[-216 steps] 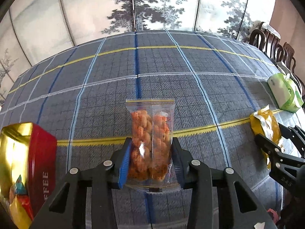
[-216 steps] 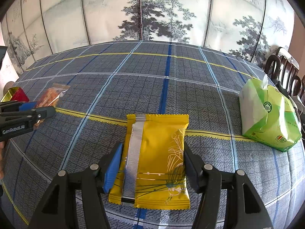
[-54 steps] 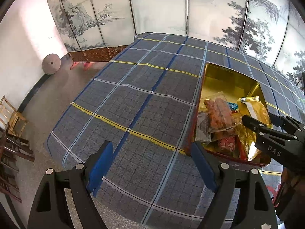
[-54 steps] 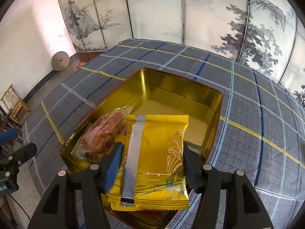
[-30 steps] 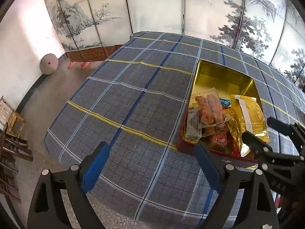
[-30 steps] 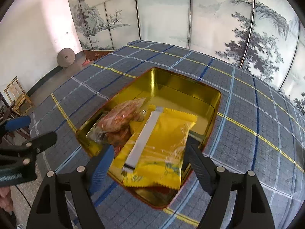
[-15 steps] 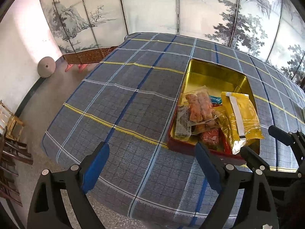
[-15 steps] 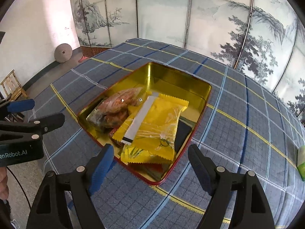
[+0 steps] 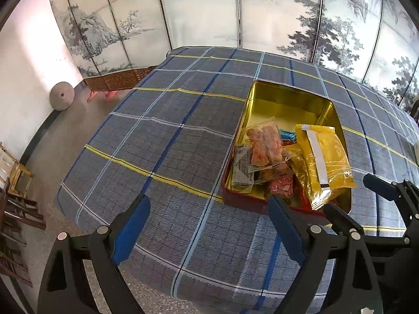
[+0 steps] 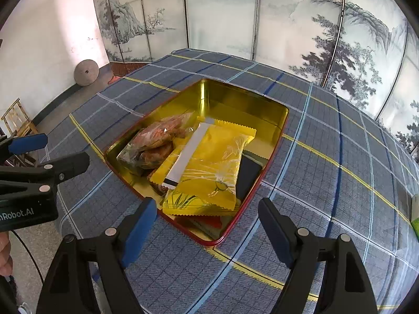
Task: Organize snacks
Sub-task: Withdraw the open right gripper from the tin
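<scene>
- The yellow packet lies in the gold tin, on top of the other snacks and propped against the near rim. I'd say a nudge could tip it out onto the plaid cloth.
- Beside it in the tin lies the clear bag of orange crackers.
- Left gripper and right gripper both gape wide with nothing between their jaws, on the near side of the tin.
- Only "nRobot.AI" reads, on the left gripper's body; the packet's print is illegible.

Dark packet mostly hidden under yellow snack packet, green pack cut by right edge
</scene>
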{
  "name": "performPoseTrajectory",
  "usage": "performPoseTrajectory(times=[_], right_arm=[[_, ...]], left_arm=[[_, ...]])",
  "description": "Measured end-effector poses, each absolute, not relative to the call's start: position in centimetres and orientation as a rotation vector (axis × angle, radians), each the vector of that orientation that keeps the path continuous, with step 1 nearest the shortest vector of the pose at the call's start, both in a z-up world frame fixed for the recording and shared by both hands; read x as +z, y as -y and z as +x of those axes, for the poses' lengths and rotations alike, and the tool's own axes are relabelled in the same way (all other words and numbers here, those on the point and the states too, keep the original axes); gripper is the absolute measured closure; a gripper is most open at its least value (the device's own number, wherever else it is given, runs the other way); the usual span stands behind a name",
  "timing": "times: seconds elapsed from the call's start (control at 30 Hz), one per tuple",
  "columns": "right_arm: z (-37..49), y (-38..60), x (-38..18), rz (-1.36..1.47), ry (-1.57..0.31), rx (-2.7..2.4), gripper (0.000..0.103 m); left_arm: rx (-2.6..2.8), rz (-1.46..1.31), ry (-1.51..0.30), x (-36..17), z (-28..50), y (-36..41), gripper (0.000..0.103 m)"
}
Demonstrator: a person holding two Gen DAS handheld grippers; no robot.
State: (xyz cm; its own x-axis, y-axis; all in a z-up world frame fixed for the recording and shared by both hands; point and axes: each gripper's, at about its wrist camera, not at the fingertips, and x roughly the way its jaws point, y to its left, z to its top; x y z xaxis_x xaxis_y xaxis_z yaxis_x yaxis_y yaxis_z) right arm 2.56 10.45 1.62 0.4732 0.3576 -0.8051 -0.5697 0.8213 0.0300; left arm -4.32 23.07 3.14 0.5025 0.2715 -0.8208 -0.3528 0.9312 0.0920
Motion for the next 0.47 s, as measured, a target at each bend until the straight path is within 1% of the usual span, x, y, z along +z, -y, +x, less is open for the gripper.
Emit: performPoseTrajectory(times=[0.47], right_arm=[[2.73,-10.45,1.38,-0.251,-0.924,0.585,0.021]], left_arm=[[0.355,-0.107,-0.972,3.08,-4.21,-23.03,0.013]])
